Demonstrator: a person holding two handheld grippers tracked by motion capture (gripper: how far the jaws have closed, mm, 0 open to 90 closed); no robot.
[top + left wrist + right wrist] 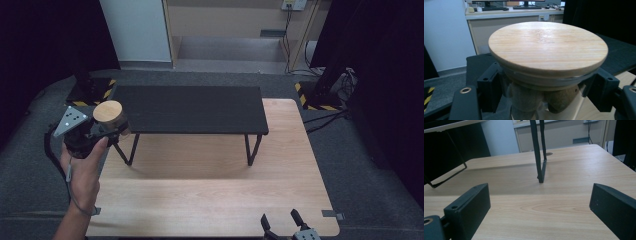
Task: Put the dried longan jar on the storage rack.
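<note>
A glass jar with a round wooden lid (109,113) hangs in the air at the table's left edge, beside the left end of the black shelf (190,109). My left gripper (102,131) is shut on the jar below the lid. In the left gripper view the wooden lid (547,47) is close up, brown lumps show inside the glass, and both jaws press the jar's sides. My right gripper (282,222) stands open at the table's front edge on the right, its fingers (471,207) wide apart over bare wood.
The black shelf stands on thin metal legs (253,149) across the back half of the wooden table (210,195). One shelf leg (540,157) rises straight ahead of my right gripper. Dark floor mats surround the table; a stand base with hazard tape (320,95) sits back right.
</note>
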